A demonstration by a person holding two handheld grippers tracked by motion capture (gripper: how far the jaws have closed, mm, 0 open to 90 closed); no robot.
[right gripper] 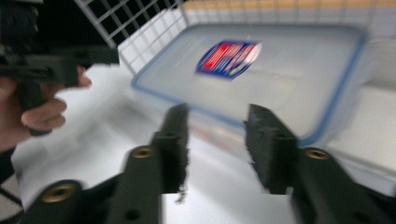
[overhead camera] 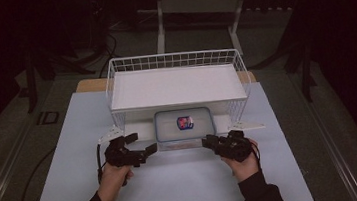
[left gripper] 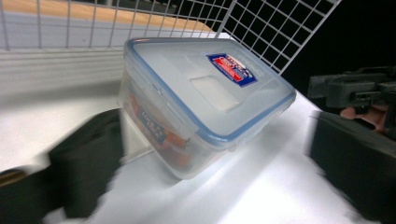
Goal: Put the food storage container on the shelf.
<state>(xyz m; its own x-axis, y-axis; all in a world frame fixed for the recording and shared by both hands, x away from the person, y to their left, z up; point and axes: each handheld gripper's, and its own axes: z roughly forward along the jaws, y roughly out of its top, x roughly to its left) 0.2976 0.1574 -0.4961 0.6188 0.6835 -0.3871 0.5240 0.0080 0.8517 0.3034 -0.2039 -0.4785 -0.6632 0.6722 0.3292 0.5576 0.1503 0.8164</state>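
Observation:
A clear plastic container [overhead camera: 184,125] with a blue-rimmed lid and a red and blue label sits on the table, its back end under the front of a white wire rack [overhead camera: 172,61]. In the left gripper view the container [left gripper: 205,102] shows something orange inside. My left gripper [overhead camera: 143,142] is at the container's left front corner, jaws spread wide [left gripper: 217,154] and not pressing on it. My right gripper [overhead camera: 210,141] is at the right front corner. Its jaws [right gripper: 218,112] stand a little apart with nothing between them, just short of the blurred container [right gripper: 261,70].
The rack holds a flat white board [overhead camera: 177,85] over the container. A pale blue mat [overhead camera: 176,191] covers the table. A grey frame [overhead camera: 196,3] stands on the dark floor behind. The other hand's gripper appears at the right [left gripper: 359,88] and at the left [right gripper: 46,60].

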